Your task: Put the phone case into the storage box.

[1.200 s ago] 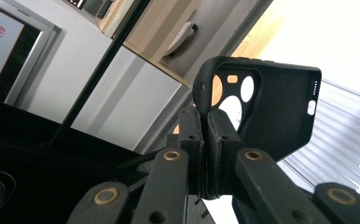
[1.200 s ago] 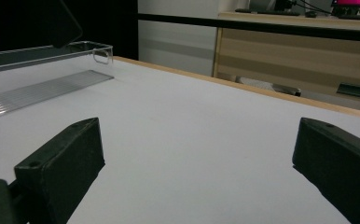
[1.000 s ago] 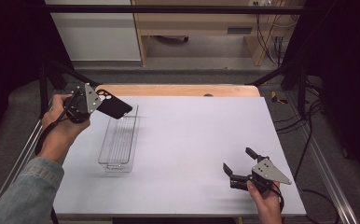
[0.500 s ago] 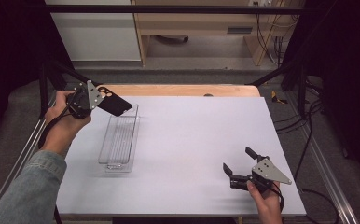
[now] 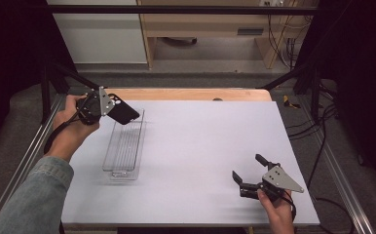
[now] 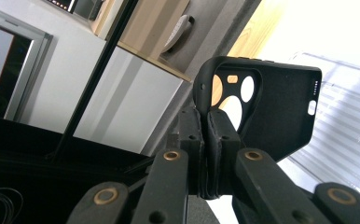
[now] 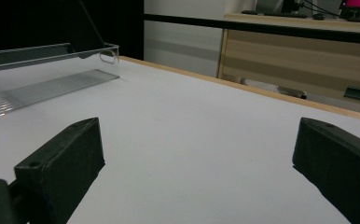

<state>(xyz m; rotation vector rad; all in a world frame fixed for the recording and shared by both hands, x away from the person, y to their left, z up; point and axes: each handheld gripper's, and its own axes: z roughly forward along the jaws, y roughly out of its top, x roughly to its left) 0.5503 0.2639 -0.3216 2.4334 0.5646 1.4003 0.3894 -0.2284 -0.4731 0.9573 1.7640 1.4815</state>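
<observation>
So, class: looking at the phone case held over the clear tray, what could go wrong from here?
1. The left hand-held gripper pinches the black phone case only by one thin edge, so it may twist or slip out.
2. The clear tray looks light and stands loose on the table; a knock from the case might shift it.

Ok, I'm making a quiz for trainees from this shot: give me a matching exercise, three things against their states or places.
Things:
1. phone case
2. clear tray
3. right gripper

States or places:
A. jaws wide apart, nothing between them
B. pinched by its edge in the left gripper, held above the table
C. lying empty on the white table

Pairs: 1-B, 2-C, 3-A
</observation>
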